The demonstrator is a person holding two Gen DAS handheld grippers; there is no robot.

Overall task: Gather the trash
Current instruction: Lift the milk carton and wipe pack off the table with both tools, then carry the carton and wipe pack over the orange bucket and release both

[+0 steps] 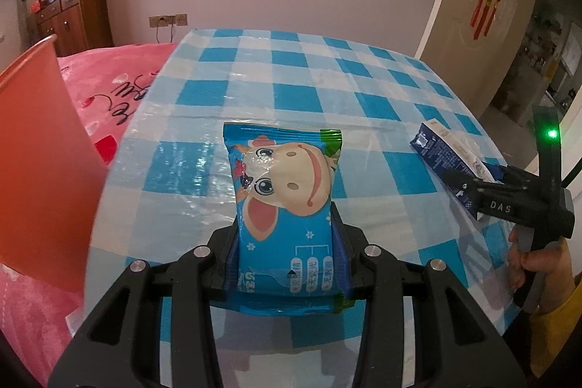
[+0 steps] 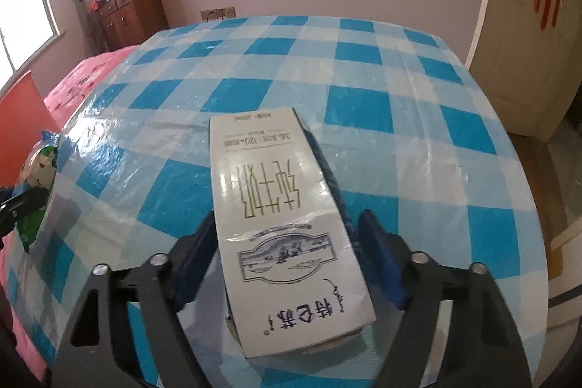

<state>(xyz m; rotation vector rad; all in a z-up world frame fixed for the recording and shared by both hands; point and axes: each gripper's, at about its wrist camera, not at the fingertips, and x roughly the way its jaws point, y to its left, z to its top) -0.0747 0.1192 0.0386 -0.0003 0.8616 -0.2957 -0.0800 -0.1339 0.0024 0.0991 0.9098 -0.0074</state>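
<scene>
Left wrist view: the left tool (image 1: 285, 242) is clamped on a blue wet-wipe pack (image 1: 283, 202) with a cartoon cow, its fingers (image 1: 340, 231) pressing both sides above the checked worktop (image 1: 327, 82). An orange bin (image 1: 40, 170) stands at the left, beside a pink bed (image 1: 120, 86). At the right, a hand (image 1: 534, 260) holds the right tool (image 1: 469, 188) at a milk carton (image 1: 447, 159).

Right wrist view: the carton (image 2: 283, 224) lies on the worktop (image 2: 400, 104) between the right tool's (image 2: 287, 253) spread fingers (image 2: 382, 260); the right finger stands clear of it, the left sits against its edge.
</scene>
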